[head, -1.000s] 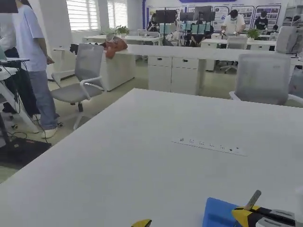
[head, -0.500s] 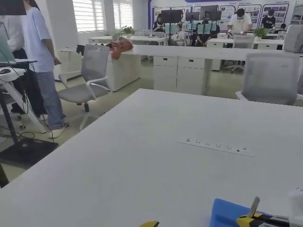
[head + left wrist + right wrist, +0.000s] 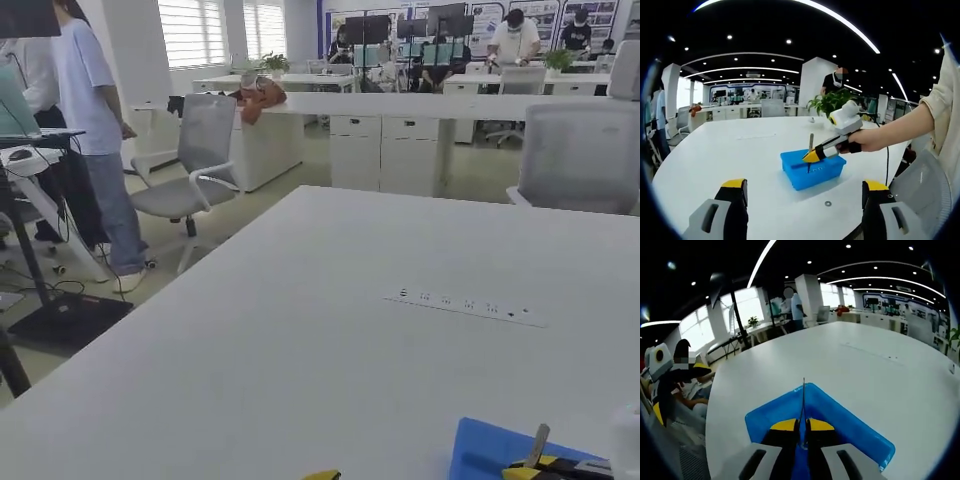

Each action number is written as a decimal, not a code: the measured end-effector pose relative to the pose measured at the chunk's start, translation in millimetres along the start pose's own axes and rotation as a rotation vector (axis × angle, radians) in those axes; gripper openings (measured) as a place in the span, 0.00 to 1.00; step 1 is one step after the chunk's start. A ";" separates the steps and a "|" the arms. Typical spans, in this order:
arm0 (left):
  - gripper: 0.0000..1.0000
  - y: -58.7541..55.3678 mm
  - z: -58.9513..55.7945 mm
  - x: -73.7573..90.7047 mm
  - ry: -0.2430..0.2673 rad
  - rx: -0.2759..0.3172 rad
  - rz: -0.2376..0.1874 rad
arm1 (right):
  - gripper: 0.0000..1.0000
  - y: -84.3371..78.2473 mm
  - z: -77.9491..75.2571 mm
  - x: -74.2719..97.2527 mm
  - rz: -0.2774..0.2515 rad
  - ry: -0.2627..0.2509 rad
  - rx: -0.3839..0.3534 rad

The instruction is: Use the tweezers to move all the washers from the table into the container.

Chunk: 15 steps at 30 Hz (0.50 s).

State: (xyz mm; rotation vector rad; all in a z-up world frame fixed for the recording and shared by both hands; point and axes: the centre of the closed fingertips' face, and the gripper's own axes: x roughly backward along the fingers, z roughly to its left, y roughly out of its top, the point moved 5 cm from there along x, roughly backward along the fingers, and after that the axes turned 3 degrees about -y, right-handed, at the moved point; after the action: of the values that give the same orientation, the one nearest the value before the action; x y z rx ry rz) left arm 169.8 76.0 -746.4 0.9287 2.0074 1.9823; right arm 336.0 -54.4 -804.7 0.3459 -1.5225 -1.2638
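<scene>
One washer: a small grey ring (image 3: 827,203) lies flat on the white table (image 3: 740,150), just in front of the container (image 3: 812,170). In the left gripper view it sits between my left gripper's two tips.
Change: over the last second the work itself has hardly moved. My head has lifted a little, so the container slides lower in the head view. My right gripper (image 3: 802,426) still hangs over the container.
Meaning: I judge this a drop-off, under way or just finished. With a washer still on the table, the job is not done.
Right gripper fingers: pressed together, pinching the tweezers (image 3: 803,400) by their upper end.
Tweezers: thin, pale metal, tips pointing down into the container. Whether they carry a washer is too small to tell.
Left gripper (image 3: 804,185) fingers: spread wide, holding nothing, low over the table near its edge.
Container: bright blue, shallow, rectangular and open at the top, standing on the table. I cannot make out what lies inside.
Washer's handling: thin and flat against the table, so I expect it will be fiddly to nip.
</scene>
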 end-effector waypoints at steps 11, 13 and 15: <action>0.97 -0.5 0.2 -0.5 -0.009 0.012 0.000 | 0.04 32.3 24.9 26.5 -0.137 0.044 0.041; 0.97 -0.3 0.3 -0.3 -0.008 0.013 -0.003 | 0.04 37.8 34.1 33.4 -0.153 0.068 0.043; 0.97 -0.5 0.1 -0.4 -0.011 0.013 -0.001 | 0.04 43.3 43.8 40.1 -0.182 0.091 0.049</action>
State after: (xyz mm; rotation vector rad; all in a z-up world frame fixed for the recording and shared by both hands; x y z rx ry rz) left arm 170.1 75.9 -747.1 0.9388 2.0168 1.9623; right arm 300.5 -44.7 -741.1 0.5769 -1.4724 -1.3343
